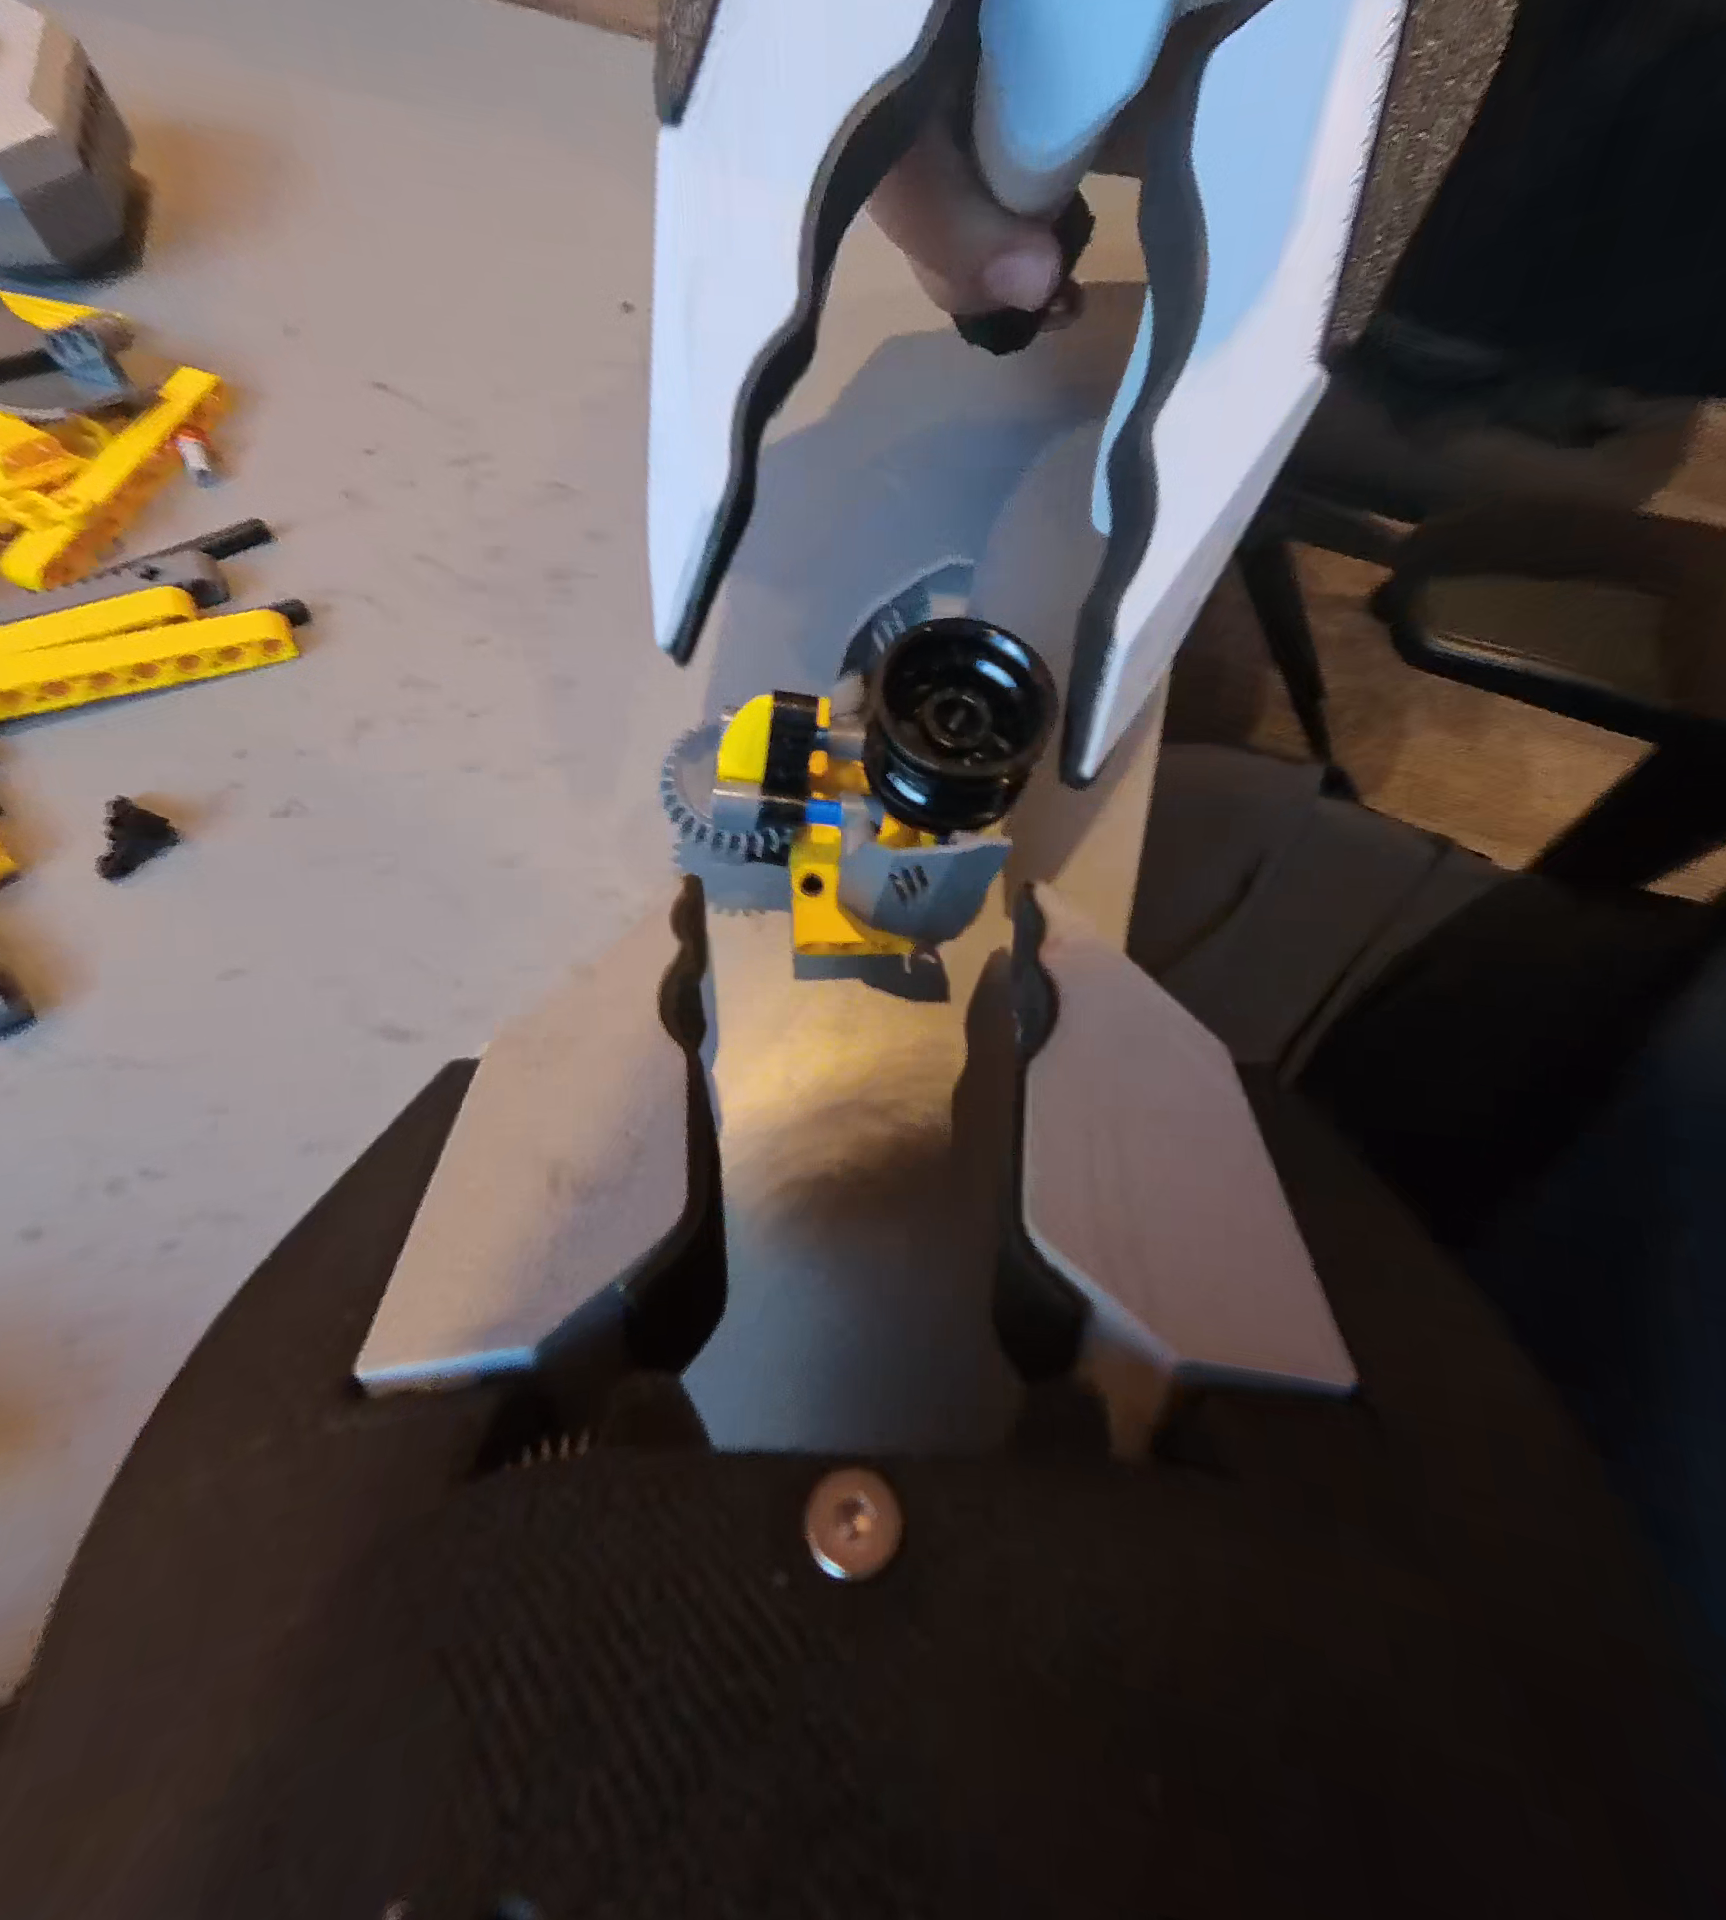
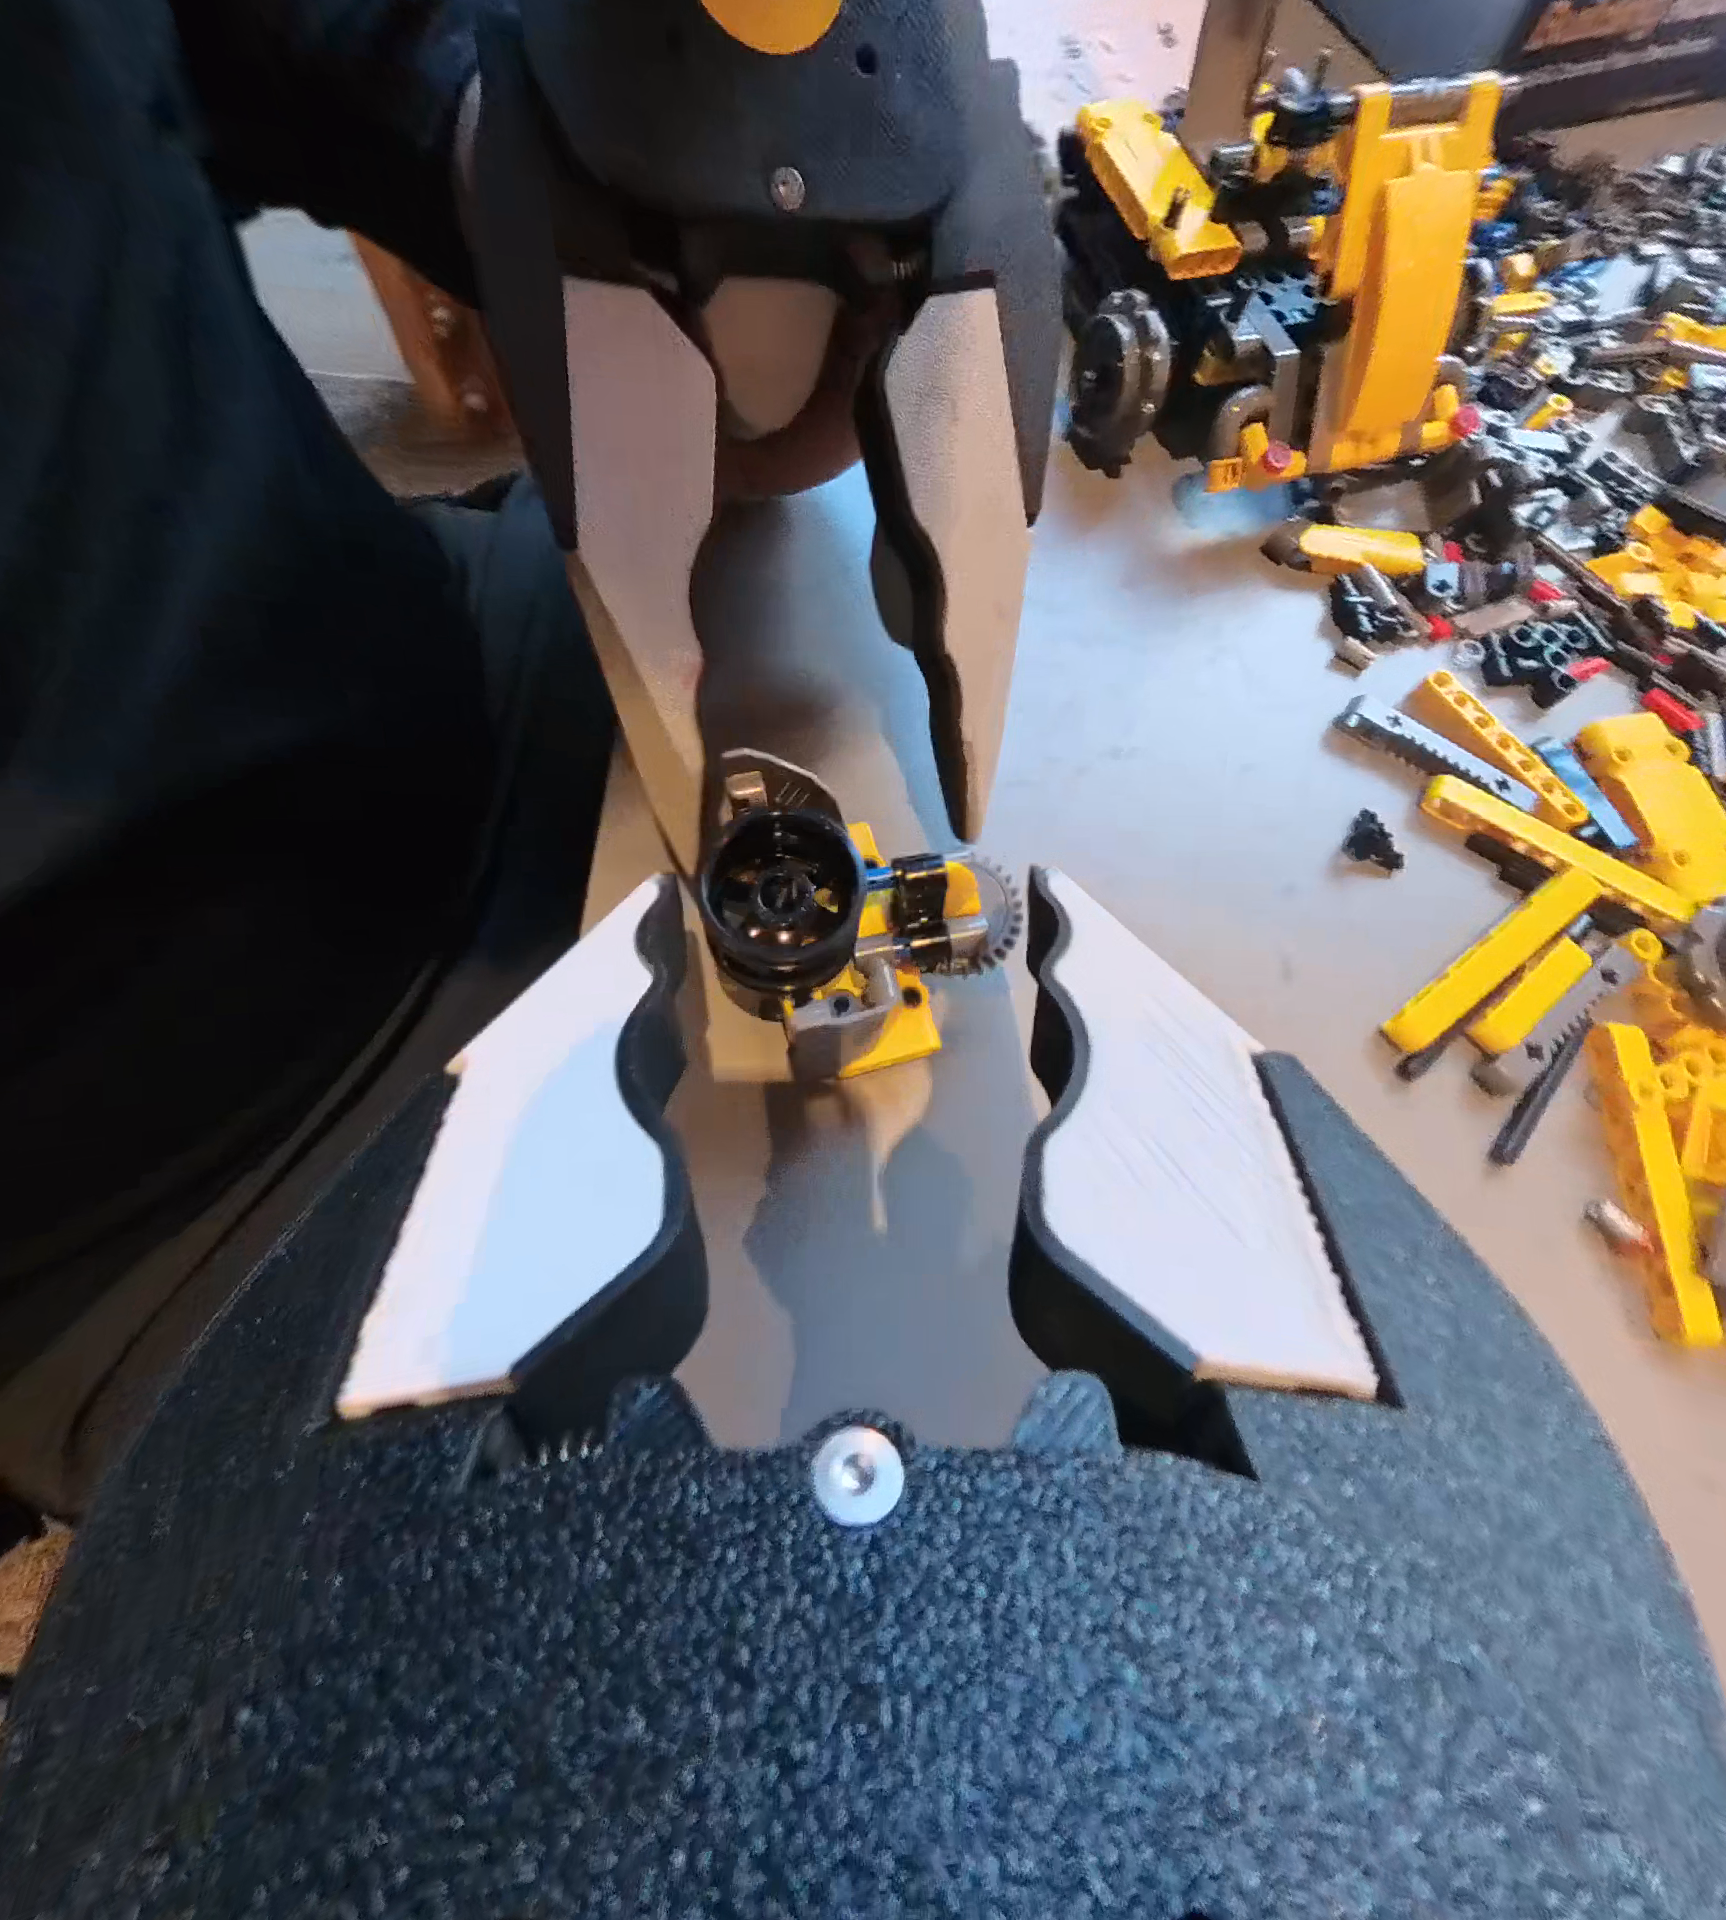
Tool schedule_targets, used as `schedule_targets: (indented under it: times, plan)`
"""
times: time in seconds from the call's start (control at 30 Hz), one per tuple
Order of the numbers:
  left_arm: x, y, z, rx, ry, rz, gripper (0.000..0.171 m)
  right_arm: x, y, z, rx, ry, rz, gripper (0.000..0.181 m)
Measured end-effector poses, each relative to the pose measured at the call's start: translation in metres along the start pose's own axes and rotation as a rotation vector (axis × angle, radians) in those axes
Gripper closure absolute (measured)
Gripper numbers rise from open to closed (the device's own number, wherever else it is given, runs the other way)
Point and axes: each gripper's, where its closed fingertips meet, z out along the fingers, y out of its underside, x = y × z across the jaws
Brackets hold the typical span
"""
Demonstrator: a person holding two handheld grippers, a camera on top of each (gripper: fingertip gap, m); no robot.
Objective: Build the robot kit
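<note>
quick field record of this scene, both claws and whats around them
surface: pale table
between claws: small yellow brick assembly with black wheel hub and grey gear
left claw: open, tips beside the assembly, not gripping
right claw: open, tips either side of the assembly
contact: cannot tell
nearby: loose yellow beams, part-built yellow vehicle, heap of parts
</note>
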Motion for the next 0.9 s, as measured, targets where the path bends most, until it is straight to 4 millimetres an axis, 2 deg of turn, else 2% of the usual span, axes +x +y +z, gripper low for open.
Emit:
schedule_targets:
  times: [0.1,0.33,0.47,0.9]
  plan:
    - [0.002,-0.002,0.003,0.001,-0.017,0.043,0.127,-0.001,0.002,0.005,-0.028,-0.073,-0.027,0.115]
    - [0.0,0.001,0.008,-0.04,-0.035,0.086,0.141,-0.003,0.01,0.015,-0.043,-0.097,-0.017,0.12]
    - [-0.002,0.001,0.009,-0.043,-0.021,0.105,0.141,-0.003,0.012,0.016,-0.031,-0.085,-0.008,0.116]
    - [-0.002,0.002,0.008,-0.047,-0.01,0.156,0.141,-0.002,0.008,0.018,0.019,-0.124,0.014,0.121]
